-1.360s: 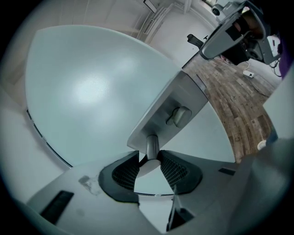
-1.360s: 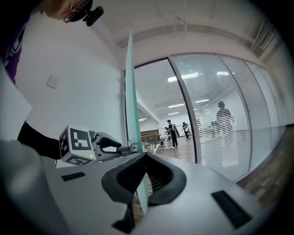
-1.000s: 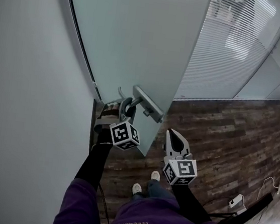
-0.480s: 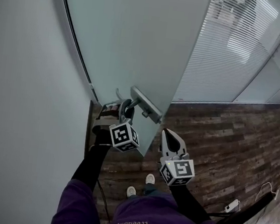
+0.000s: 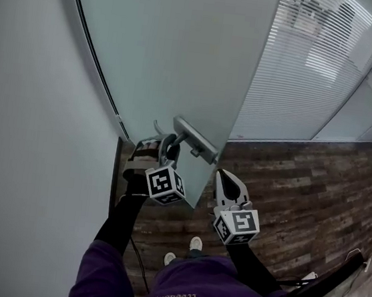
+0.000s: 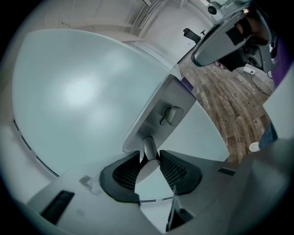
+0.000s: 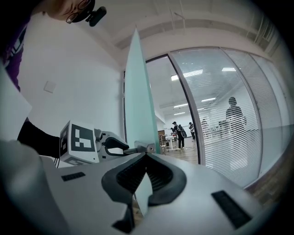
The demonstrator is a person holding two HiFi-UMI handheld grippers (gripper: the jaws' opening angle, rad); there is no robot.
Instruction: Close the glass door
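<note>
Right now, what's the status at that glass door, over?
Left tool clamped on door handle. Right tool shut, empty, beside the glass door edge. Door not yet closed. No obstruction seen.

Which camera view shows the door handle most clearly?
The left gripper view: the door handle sits centred and close, its lever clamped between the left tool's jaws. The head view shows it small, from above, partly behind that tool. The right gripper view shows only a sliver beside the glass door.
</note>
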